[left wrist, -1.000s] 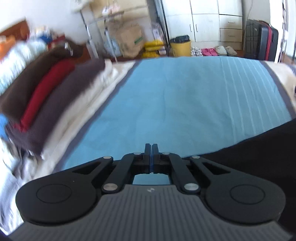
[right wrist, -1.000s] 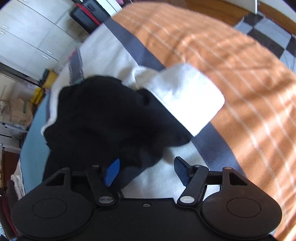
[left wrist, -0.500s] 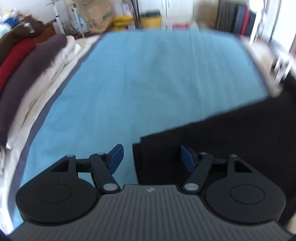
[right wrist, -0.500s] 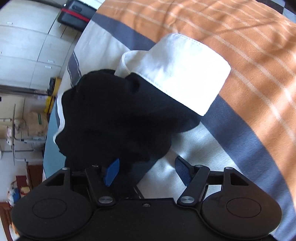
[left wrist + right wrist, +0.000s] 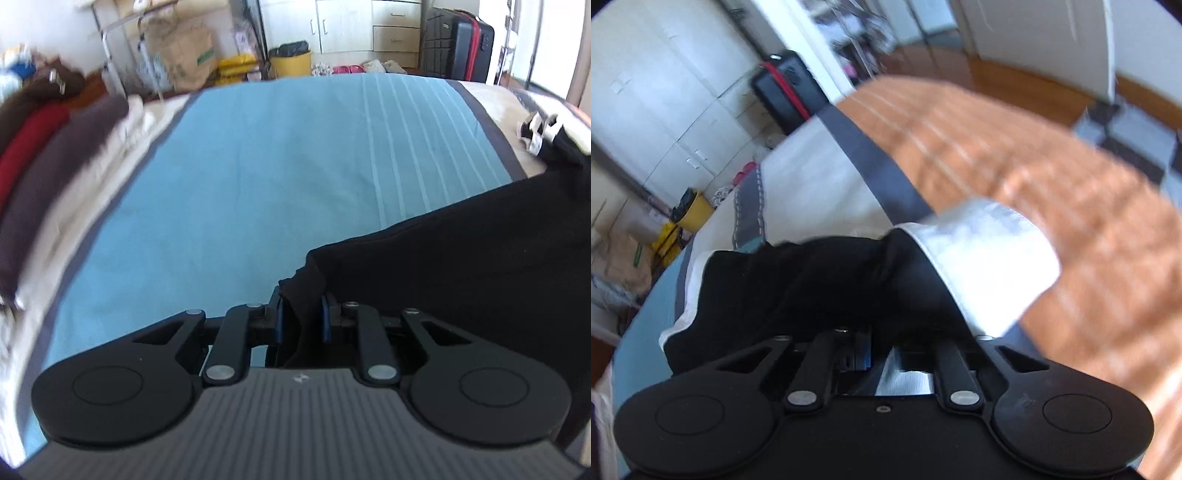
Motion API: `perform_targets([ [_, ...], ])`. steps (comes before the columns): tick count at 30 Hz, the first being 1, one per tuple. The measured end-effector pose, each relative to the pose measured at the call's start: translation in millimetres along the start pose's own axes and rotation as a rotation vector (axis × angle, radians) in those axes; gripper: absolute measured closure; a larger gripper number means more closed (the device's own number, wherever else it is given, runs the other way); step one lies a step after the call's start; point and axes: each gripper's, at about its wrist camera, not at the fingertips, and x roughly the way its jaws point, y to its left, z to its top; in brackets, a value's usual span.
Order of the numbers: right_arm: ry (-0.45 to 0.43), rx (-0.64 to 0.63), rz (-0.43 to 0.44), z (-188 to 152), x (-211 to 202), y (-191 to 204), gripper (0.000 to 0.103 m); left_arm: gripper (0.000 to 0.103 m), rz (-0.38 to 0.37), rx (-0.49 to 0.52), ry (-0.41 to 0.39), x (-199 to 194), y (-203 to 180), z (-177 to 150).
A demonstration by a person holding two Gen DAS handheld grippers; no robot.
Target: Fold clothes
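The black garment [image 5: 461, 266] lies on the near right part of the bed, over the blue bedspread [image 5: 277, 166]; its white cuff [image 5: 990, 258] rests further right, toward the orange striped section.

Left gripper [image 5: 300, 319]: the jaws are closing, with 1 corner of black cloth bunched between the 2 blue pads [image 5: 280, 321], which press on it.

Right gripper [image 5: 886, 347]: the jaws are closing and stand narrow on dark fabric near the cuff. The pads are mostly hidden by cloth, so the exact bite cannot be confirmed.

Step in hand, as judged: secure 2 grip points before lifting the garment to lay it flat.

Recommended procedure:
1. Let both jaws finish closing before any pull.
2. Verify that each bite takes only the garment, not the bedspread beneath.
3. Raise both hands evenly and draw them apart until the edge between them is taut.
4. Keep clear of the stack of folded clothes [image 5: 40, 166] at the far left.

Risk: a shallow bite on bunched fabric may slip under tension.
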Motion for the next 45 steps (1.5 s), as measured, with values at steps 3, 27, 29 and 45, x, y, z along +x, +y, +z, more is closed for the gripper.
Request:
perform_targets([
  [3, -0.195, -0.141, 0.004, -1.2, -45.1, 16.1, 0.094, 0.087, 0.005, -0.042, 0.063, 4.9, 8.5, -7.3],
  [27, -0.18, -0.194, 0.289, -19.9, -104.7, 61.2, 0.042, 0.041, -0.325, -0.388, 0.185, 23.7, 44.7, -30.4],
  [29, -0.103, -0.395, 0.402, -50.3, -108.2, 111.0, 0.042, 0.082, -0.272, -0.217, 0.153, 21.1, 24.7, -25.2],
  [45, 0.25, -1.466, 0.636, -271.3, -100.9, 232.6, 0.045, 0.098, -0.368, -0.37, 0.143, 14.9, 49.1, -28.6],
])
